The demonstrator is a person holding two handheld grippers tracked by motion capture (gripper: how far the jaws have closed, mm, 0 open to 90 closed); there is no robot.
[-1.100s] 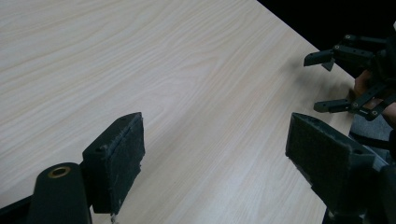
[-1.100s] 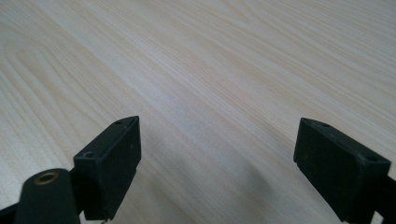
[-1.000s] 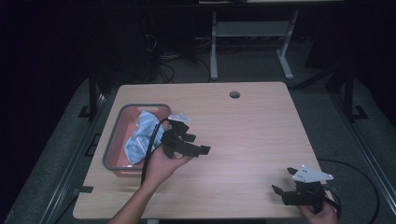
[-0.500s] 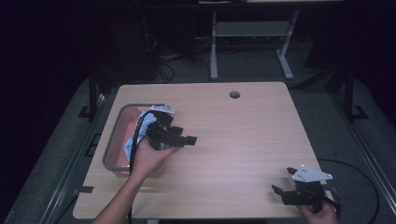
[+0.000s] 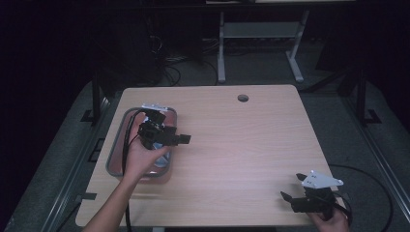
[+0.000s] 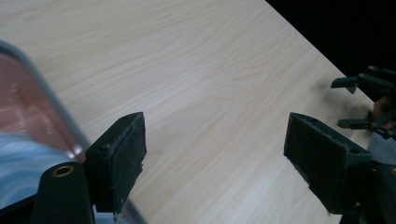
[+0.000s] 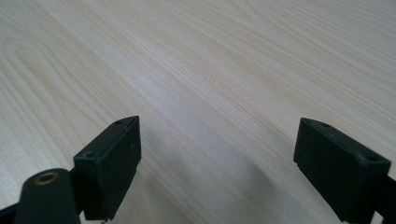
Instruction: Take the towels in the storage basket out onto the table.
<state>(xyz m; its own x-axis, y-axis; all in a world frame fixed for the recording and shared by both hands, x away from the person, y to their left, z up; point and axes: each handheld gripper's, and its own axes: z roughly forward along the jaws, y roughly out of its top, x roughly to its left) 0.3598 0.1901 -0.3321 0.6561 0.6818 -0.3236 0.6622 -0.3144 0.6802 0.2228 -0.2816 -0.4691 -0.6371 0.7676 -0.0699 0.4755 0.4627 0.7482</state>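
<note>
Overhead, one wooden table [image 5: 232, 145] carries one clear, red-tinted tray [image 5: 116, 159] at its left, the left gripper [image 5: 176, 139] held over the tray's right rim with jaws spread, the right gripper [image 5: 295, 188] well apart at the near right corner, likewise spread. Left gripper view: tray wall [image 6: 42, 88] and a blurred pale-blue item [image 6: 23, 163] inside, cut off, identity unclear; one far gripper [image 6: 364, 93] at the table edge. Right gripper view: jaws wide apart [image 7: 217, 163] over bare woodgrain.
</note>
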